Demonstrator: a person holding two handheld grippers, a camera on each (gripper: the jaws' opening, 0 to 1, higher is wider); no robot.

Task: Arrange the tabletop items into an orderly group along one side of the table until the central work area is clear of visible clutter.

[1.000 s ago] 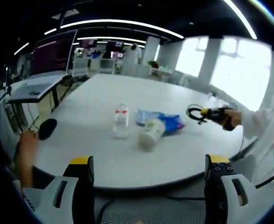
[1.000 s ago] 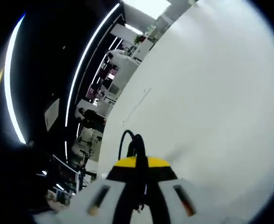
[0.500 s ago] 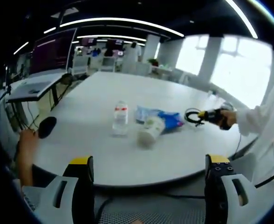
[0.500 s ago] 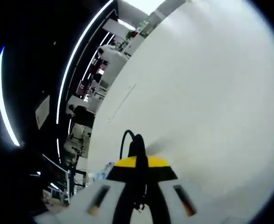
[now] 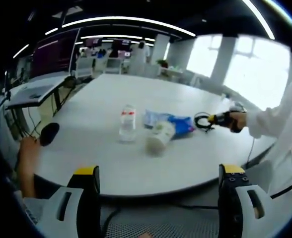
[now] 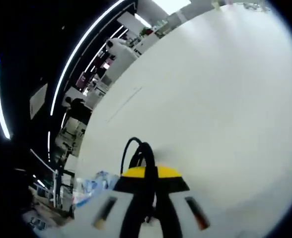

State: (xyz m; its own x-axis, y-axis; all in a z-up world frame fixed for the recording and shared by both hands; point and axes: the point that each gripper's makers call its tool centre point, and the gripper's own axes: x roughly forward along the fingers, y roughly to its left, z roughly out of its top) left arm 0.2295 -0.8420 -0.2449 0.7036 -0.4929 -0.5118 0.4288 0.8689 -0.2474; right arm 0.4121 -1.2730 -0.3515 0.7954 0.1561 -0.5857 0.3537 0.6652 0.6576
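Office desks and ceiling strip lights ring a large white round table [image 5: 111, 163]. Near its middle stand a clear water bottle [image 5: 128, 124], a tipped paper cup [image 5: 159, 139] just right of it, and a blue snack bag [image 5: 173, 124] touching the cup on its far side. The left gripper [image 5: 156, 198] hangs off the near edge, jaws spread wide and empty. At the right, the right gripper [image 5: 210, 119] is over the table with its jaws clamped on a looped black cable [image 6: 140, 158]. Loose loops could snag the cup or bag if the cable is dragged past them, likely rolling the cup further into the work area.
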